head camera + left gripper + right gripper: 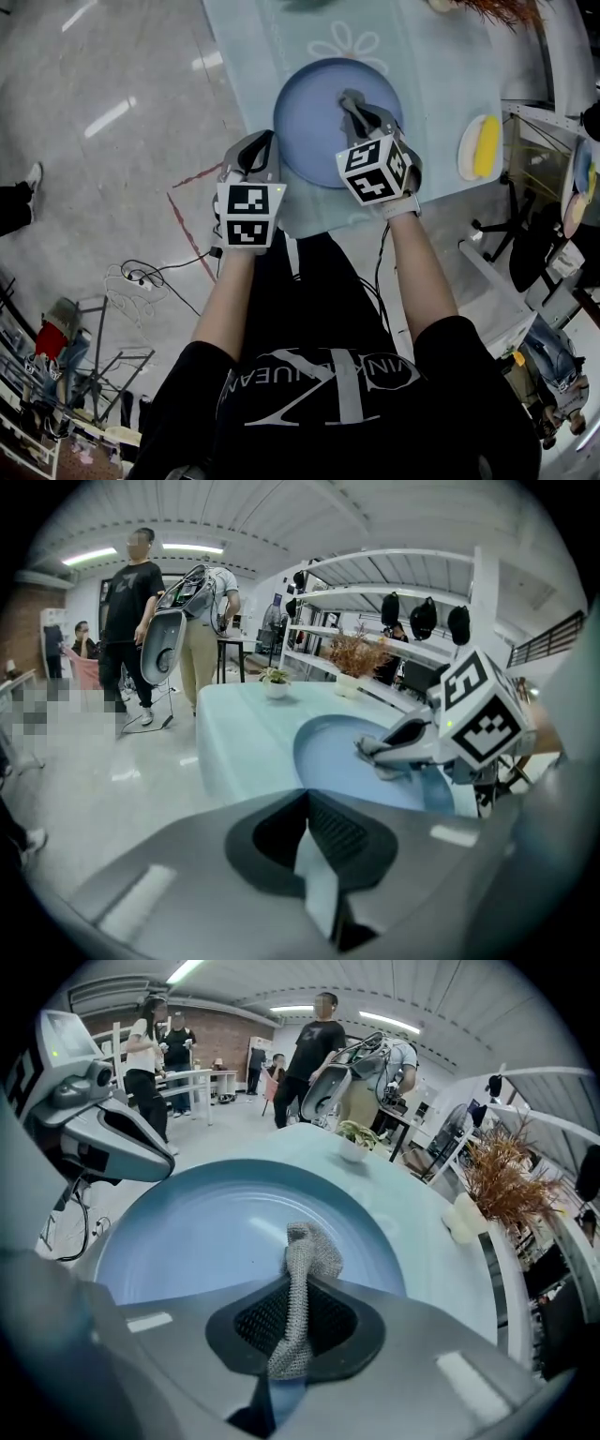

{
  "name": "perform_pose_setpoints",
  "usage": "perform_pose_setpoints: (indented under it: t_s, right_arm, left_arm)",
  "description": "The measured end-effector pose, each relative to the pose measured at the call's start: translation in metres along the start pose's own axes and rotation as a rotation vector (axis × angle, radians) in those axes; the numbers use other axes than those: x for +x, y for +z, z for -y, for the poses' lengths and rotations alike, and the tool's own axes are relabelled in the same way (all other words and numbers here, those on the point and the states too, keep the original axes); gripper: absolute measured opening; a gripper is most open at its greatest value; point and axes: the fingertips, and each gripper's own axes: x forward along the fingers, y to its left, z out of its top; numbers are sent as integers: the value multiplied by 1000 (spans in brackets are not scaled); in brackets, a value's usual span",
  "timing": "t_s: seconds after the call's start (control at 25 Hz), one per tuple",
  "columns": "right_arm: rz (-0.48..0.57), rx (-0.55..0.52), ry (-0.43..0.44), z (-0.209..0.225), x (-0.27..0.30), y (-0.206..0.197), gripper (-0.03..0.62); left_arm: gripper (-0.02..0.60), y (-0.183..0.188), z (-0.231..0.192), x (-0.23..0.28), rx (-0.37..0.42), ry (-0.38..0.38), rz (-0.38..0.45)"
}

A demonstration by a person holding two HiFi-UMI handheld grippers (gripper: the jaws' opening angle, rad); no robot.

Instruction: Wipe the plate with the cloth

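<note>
A round blue plate point(314, 112) lies on the pale blue table point(441, 84). My right gripper point(352, 98) hangs over the plate's middle, shut on a grey knitted cloth point(307, 1249) whose loose end rests on the plate point(197, 1232). The cloth runs back between the jaws of the right gripper point(296, 1288). Beside the plate's near left rim, at the table's edge, my left gripper point(255, 155) is shut with nothing in it. From the left gripper view, its shut jaws point(307, 803) point toward the plate point(333, 757) and the right gripper point(375, 750).
A yellow item on a small white dish point(480, 145) sits at the table's right edge. A dried plant point(502, 1180), a small pot plant point(356, 1138) and a pale cup point(462, 1218) stand at the far side. People stand in the background; cables point(141, 277) lie on the floor at left.
</note>
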Motion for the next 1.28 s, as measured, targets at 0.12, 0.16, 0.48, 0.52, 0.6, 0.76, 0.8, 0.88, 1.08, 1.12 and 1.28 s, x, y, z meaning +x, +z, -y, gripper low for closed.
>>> perform_pose_setpoints:
  t_s: [0.12,0.16,0.48,0.52,0.6,0.76,0.8,0.88,1.08,1.12,1.28]
  right_arm:
    - [-15,-1,-3,-3,-6,-9,32]
    - [-18,-2,-1,-4,-8,-10,31]
    - [-13,-23,68,-39,-18,-11,31]
    - [-7,-27,80,-46,-18,-8,31]
    - [8,-41,100,-57,-17,0,31]
    - [47,-77,136,-72,-9,24,32]
    - [57,-88,139,-72,-6,30,32]
    - [76,-100,138,-69,-2,40,32]
    - [98,-101,124,-57,5,50,32]
    - [101,-103,117,-55,6,49,32]
    - [93,-100,76,-46,6,43,32]
  left_arm:
    - [0,2,2,0,3,0,1]
    - [0,3,2,0,4,0,1]
    - [0,2,3,-1,-4,-3,3]
    - [0,2,2,0,-5,-3,3]
    - [0,2,1,0,-5,-4,2]
    - [0,2,0,1,-6,-3,4]
    - [0,2,0,1,-5,-3,4]
    - [0,3,1,1,-2,-3,5]
    - [0,2,0,1,-3,0,8]
    - [0,3,0,1,-4,2,8]
    - [0,3,1,3,-1,7,9]
